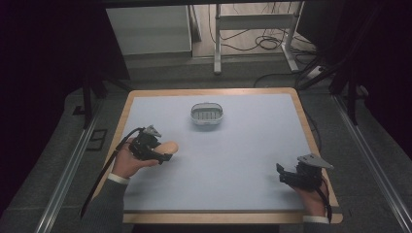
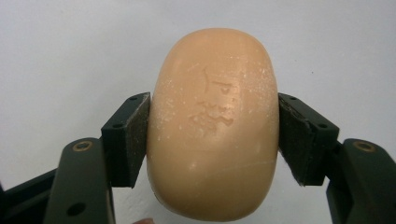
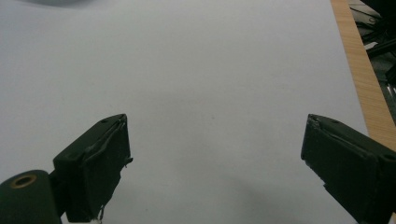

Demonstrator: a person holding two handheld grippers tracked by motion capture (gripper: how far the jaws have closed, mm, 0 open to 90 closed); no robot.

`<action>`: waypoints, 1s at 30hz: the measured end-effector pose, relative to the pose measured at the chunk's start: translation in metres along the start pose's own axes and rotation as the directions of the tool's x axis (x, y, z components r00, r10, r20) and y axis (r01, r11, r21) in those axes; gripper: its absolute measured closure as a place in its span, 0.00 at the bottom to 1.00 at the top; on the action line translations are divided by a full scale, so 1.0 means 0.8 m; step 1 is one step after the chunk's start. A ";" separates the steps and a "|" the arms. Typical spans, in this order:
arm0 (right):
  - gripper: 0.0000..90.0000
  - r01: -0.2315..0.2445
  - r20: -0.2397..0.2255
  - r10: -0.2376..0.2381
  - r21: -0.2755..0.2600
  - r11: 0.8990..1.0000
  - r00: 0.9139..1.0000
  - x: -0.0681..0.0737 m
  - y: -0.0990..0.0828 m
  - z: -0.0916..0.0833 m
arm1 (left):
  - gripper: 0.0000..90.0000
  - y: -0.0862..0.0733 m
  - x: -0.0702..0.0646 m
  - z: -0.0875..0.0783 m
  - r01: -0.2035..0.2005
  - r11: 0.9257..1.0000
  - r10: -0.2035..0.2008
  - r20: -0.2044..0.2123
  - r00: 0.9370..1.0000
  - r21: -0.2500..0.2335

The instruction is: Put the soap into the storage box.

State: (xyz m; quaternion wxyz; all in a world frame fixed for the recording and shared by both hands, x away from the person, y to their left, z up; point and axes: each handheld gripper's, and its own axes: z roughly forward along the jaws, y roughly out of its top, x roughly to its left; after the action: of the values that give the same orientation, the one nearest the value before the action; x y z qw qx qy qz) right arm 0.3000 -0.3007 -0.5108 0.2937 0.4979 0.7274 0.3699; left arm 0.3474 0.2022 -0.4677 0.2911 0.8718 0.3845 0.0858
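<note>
While carrying: my left gripper (image 2: 214, 135) fingers (image 2: 128, 140) clamp the soap bar (image 2: 214, 123) above the bench (image 1: 233, 160).
Right gripper (image 3: 215, 163): fingers spread, empty.
Next: likely into soap dish (image 1: 207, 115), lowered level.

Left gripper (image 1: 156, 151) clamps tan soap bar (image 1: 167, 147) at table's left edge; grey dish (image 1: 207, 115) farther back; right gripper (image 1: 287, 174) looks open, nothing held.

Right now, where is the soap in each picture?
High view: soap at left, in the left gripper.
Left gripper view: soap in the middle, jaws pressing both sides.
Right gripper view: not in it.
Shared landmark: the blue mat.
</note>
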 end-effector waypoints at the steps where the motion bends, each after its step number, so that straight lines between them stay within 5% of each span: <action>1: 0.09 0.001 0.000 -0.001 0.000 1.000 1.000 0.000 0.000 0.000 | 0.36 0.001 0.001 0.001 -0.004 1.000 0.004 -0.002 1.000 0.002; 30: 0.09 0.007 -0.011 -0.007 -0.009 1.000 1.000 0.002 0.000 0.001 | 0.36 0.025 0.012 0.012 0.004 1.000 -0.004 -0.008 1.000 0.003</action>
State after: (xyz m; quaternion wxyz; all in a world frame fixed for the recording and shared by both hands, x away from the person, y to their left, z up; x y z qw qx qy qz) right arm 0.2998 -0.2994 -0.5113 0.2934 0.4921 0.7289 0.3749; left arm 0.3696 0.1944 -0.4648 0.2883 0.8712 0.3875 0.0881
